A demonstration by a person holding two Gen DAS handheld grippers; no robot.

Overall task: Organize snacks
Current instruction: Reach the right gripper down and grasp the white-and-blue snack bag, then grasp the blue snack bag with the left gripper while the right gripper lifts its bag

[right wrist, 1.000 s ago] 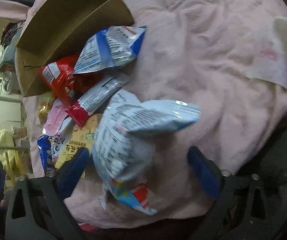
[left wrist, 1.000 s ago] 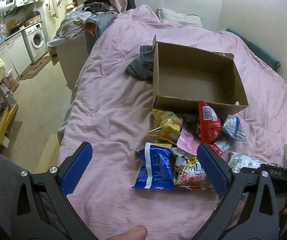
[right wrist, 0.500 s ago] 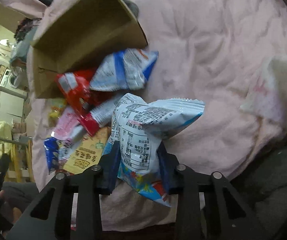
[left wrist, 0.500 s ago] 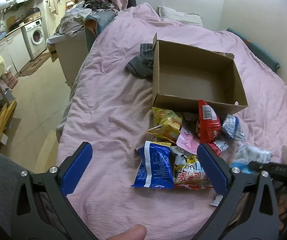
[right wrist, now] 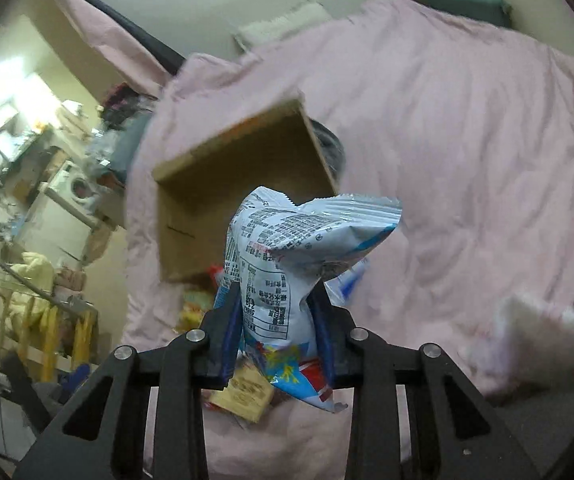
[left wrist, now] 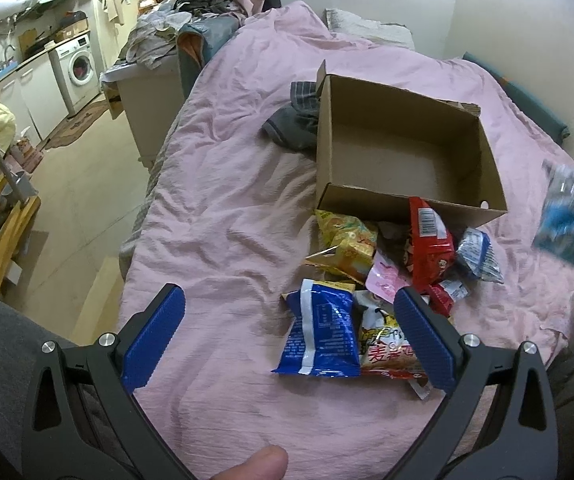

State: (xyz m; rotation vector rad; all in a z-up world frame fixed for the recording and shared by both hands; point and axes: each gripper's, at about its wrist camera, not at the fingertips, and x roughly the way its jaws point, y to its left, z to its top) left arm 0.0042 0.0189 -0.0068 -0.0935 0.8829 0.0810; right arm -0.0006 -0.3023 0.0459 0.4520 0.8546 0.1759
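We see the right gripper point(right wrist: 277, 332) with its fingers point(right wrist: 229, 330) pressed together on the lower part of a pale blue snack bag point(right wrist: 287, 264) — the bag's top fans out above them, its bottom seam hanging below. The bag is lifted off the bed, and in the right wrist view it sits in front of the cardboard box point(right wrist: 223, 184), covering the box's near corner. From the left wrist view the same bag shows only as a blurred blue shape at the right edge.

The left gripper point(left wrist: 287, 340) hangs above the pink bedspread point(left wrist: 215, 224) with its fingers point(left wrist: 153, 338) spread wide and nothing between them. Just ahead of its right finger lie a dark blue packet point(left wrist: 321, 332) and a white packet with red characters point(left wrist: 387, 344), touching. Beyond them a yellow packet point(left wrist: 347, 244) and a red packet point(left wrist: 429, 244) rest against the box's near wall — the red one leans on it. Grey clothing point(left wrist: 293, 124) lies beside the box's far left corner.
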